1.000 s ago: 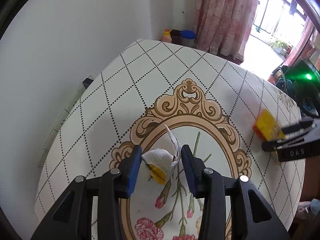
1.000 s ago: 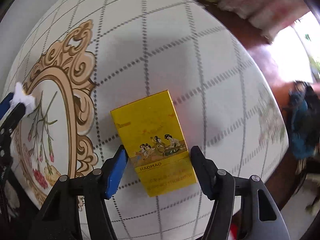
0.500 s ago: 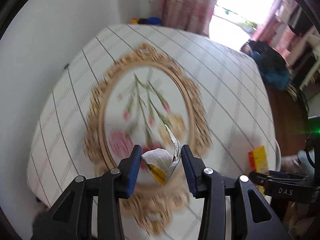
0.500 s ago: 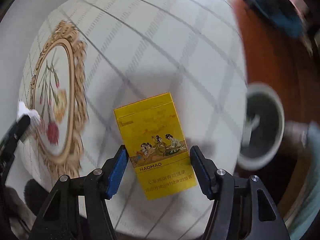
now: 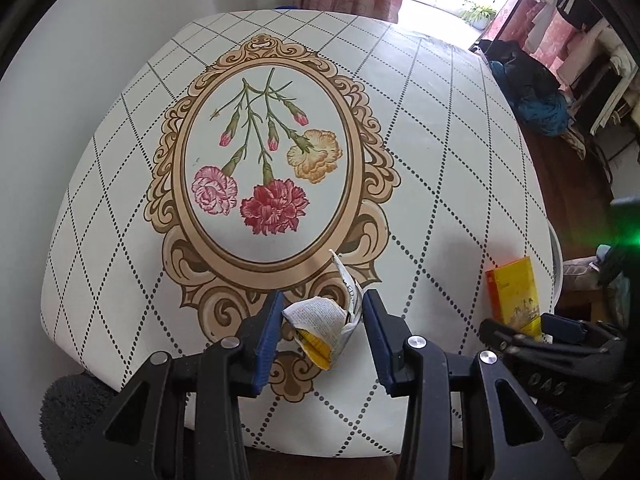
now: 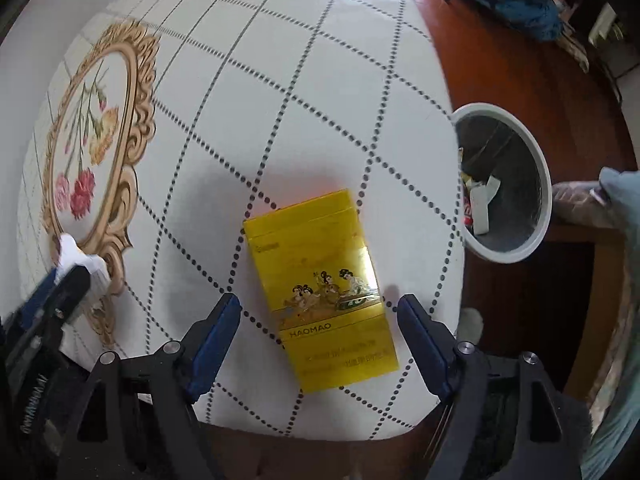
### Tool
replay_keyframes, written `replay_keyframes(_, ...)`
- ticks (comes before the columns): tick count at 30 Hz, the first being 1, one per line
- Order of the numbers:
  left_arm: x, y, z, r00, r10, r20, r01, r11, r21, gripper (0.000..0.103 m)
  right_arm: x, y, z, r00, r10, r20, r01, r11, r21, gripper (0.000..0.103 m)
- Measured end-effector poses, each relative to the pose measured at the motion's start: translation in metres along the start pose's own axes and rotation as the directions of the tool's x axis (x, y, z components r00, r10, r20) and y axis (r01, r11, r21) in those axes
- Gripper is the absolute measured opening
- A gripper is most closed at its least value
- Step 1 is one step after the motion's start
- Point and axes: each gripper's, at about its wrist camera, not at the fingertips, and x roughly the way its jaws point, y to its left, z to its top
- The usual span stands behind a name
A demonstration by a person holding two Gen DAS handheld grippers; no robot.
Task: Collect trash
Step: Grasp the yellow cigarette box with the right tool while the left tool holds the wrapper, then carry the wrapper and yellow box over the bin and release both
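My left gripper (image 5: 322,304) is shut on a crumpled white and yellow paper wrapper (image 5: 320,320), held above the near edge of the table (image 5: 440,128). My right gripper (image 6: 320,312) points down and its jaws are opening. The yellow HAOMAO box (image 6: 320,292) stands between the blue pads (image 6: 218,336) with a gap on each side. Whether the box rests on the cloth I cannot tell. In the left wrist view the box (image 5: 514,296) and the right gripper (image 5: 536,332) show at the right. The left gripper (image 6: 68,276) with the wrapper (image 6: 80,258) shows at the left.
A round white bin (image 6: 538,184) with several scraps inside stands on the wooden floor just past the table's right edge. A pile of blue clothes (image 6: 520,4) lies farther back. A dark fuzzy thing (image 5: 72,408) sits by the near left corner.
Both grippers have moved back toward the table's near edge, and the bin has come into the right wrist view. The right jaws have spread off the yellow box. The left grip is unchanged.
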Motion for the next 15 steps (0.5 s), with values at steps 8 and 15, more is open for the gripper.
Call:
replay_keyframes(8, 0.000, -0.001, -0.001, 1.000, 0.017, 0.001, -0.017, 1.000, 0.012, 0.037, -0.007, 0.039, -0.034, 0.993, -0.028, 0.115, 0.034, 0.998, -0.048, 0.062)
replay_keyframes(15, -0.015, -0.011, 0.000, 0.999, 0.026, 0.028, -0.027, 0.999, 0.046, 0.037, -0.015, 0.020, -0.037, 0.983, 0.046, 0.179, -0.049, 0.999, 0.016, 0.061)
